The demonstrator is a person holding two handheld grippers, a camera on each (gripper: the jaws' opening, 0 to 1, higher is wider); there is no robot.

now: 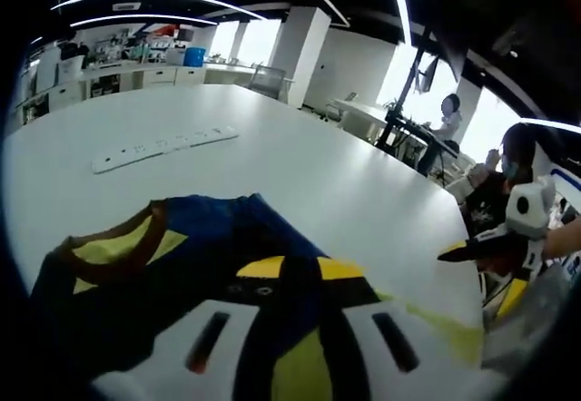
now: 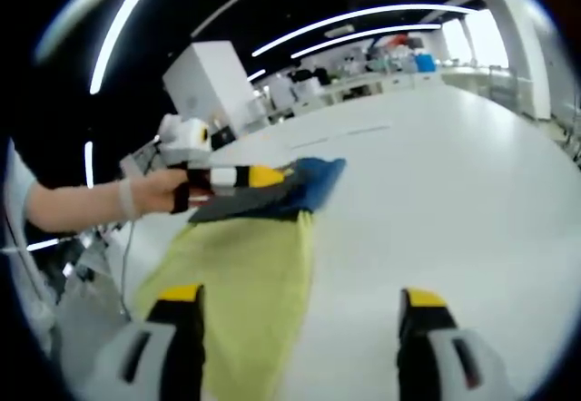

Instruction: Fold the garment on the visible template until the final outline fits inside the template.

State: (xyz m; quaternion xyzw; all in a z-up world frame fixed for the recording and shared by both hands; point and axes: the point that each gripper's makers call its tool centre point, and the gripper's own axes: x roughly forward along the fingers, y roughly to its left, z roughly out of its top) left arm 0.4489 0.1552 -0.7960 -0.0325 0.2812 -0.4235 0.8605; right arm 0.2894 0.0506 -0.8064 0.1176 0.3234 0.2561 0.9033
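Observation:
A dark blue garment (image 1: 209, 247) with yellow patches and a brown collar (image 1: 118, 247) lies on the white table (image 1: 300, 147). Its near part rises between the jaws of my left gripper (image 1: 300, 347), which is shut on the cloth. In the right gripper view the left gripper (image 2: 272, 176), held by a hand, lifts the blue garment (image 2: 313, 181) at the far end of a yellow-green sheet (image 2: 245, 283). My right gripper (image 2: 304, 319) stands open near the sheet's near end, nothing between its jaws. The right gripper (image 1: 458, 254) also enters the left gripper view from the right.
A white power strip (image 1: 163, 147) lies farther out on the table. People sit at desks (image 1: 495, 183) beyond the table's right edge. Cabinets and benches (image 1: 136, 74) line the far wall. Bare tabletop (image 2: 454, 192) stretches to the right of the sheet.

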